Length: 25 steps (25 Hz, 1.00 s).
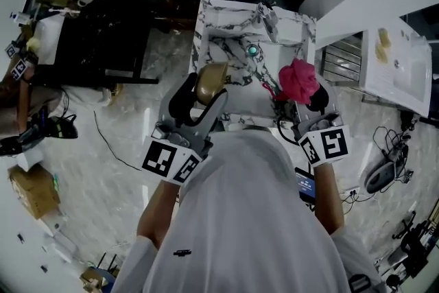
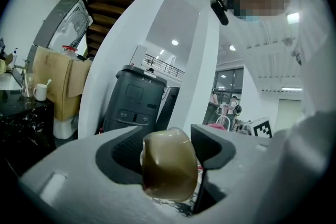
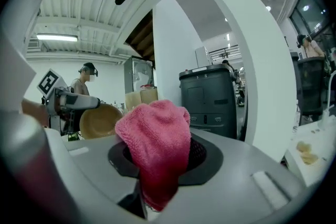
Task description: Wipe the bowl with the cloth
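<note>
While both hover near the sink point(image 1: 206, 18) | left gripper point(image 2: 169, 164) grips bowl point(image 2: 167, 176) | right gripper point(image 3: 160, 161) grips pink cloth point(image 3: 156, 131)

The left tongs point(image 2: 169, 153) are clamped on a tan-brown bowl point(image 2: 169, 178). The bowl is seen edge-on, and its rim fills the gap between the two dark-padded jaws. Behind it a dark grey bin point(image 2: 135, 99) stands next to a white pillar point(image 2: 206, 68). At far left, a white mug point(image 2: 40, 93) stands on a dark surface point(image 2: 23, 115), near a cardboard box point(image 2: 55, 78).
</note>
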{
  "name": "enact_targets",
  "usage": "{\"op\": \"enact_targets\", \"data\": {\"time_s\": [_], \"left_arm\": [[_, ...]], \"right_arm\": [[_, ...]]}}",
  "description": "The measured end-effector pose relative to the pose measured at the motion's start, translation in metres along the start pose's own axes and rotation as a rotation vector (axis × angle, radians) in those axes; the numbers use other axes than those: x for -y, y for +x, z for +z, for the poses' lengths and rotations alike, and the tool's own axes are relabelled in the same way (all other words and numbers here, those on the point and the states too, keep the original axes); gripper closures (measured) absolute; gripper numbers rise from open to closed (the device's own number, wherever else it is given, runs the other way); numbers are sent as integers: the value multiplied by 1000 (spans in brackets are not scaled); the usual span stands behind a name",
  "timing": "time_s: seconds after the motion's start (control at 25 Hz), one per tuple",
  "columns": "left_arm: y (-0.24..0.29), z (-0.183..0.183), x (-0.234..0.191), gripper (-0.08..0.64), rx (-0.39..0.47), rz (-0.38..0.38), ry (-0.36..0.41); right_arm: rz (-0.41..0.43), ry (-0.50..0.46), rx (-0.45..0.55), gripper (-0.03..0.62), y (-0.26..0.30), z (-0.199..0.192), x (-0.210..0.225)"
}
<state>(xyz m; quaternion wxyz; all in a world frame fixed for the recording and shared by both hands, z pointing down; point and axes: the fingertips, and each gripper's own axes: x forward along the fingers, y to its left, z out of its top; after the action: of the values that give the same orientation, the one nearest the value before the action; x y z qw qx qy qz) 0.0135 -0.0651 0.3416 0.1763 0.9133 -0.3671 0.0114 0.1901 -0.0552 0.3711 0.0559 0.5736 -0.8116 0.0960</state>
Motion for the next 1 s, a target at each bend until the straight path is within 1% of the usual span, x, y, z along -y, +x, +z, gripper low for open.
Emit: {"op": "enact_targets", "data": {"time_s": [0.2,0.44,0.52,0.6,0.72,0.84,1.0], "left_arm": [[3,-3,-2,268,11,3,-16],[3,-13,0,268,8,9,-30],[2,-16,0,268,3,10,-34],[0,-21,1,268,-3,9,-41],[-1,-27,4,268,-10,7,-53],[-2,-26,5,268,-6,7,-60],[-3,-24,5,268,3,8,-63]], "right_arm": [[-42,8,-12,466,-7,-8,10],[-58,60,-32,466,-9,-20,4],[-62,56,-40,466,-9,-22,1],[-55,19,-59,468,-8,-24,-10],[-21,-29,-82,470,-5,-29,-33],[7,-25,-86,470,0,-31,-47],[27,-25,-84,471,4,-29,-54]]}}
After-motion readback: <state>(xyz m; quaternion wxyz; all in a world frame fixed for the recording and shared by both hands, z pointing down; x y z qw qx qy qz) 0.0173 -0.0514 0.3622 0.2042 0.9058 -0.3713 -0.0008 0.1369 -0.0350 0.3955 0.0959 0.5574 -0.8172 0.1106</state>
